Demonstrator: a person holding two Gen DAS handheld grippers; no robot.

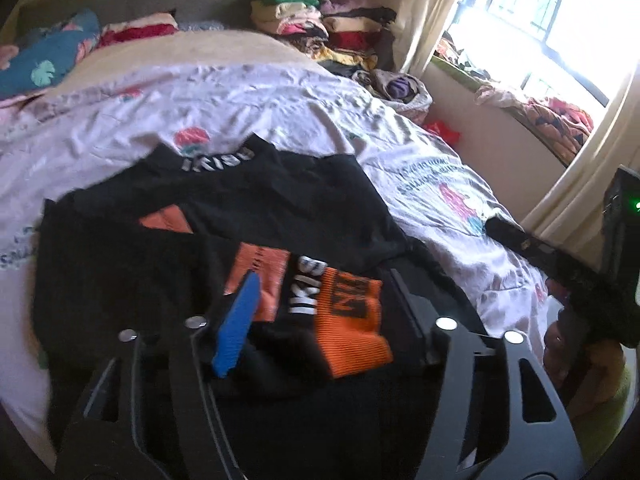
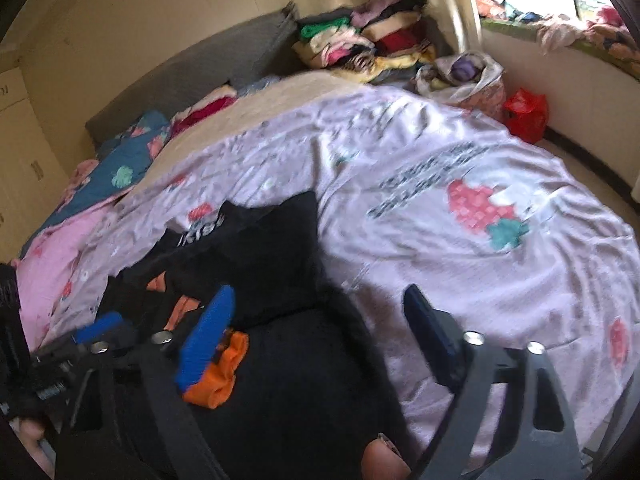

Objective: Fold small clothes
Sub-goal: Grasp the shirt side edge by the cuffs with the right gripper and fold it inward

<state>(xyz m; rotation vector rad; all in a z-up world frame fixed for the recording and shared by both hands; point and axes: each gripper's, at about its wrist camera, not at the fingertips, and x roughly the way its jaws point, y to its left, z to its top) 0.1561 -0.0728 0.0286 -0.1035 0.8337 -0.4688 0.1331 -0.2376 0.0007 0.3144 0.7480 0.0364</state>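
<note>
On the bed (image 2: 460,152), across the pink printed sheet, a black-and-orange garment (image 1: 240,224) is spread half folded. Both the left hand-held gripper (image 1: 324,320) and the right hand-held gripper (image 2: 316,312) are held spread, nothing pinched. The orange cuff (image 1: 348,324) should be gripped at its edge and the fold laid flat.

A home bedroom: a bed (image 2: 420,152) with a strawberry-print sheet fills the view, folded clothes stacks (image 2: 360,44) sit at twelve o'clock, and a curtained, barred window (image 1: 540,12) glows at two o'clock.
</note>
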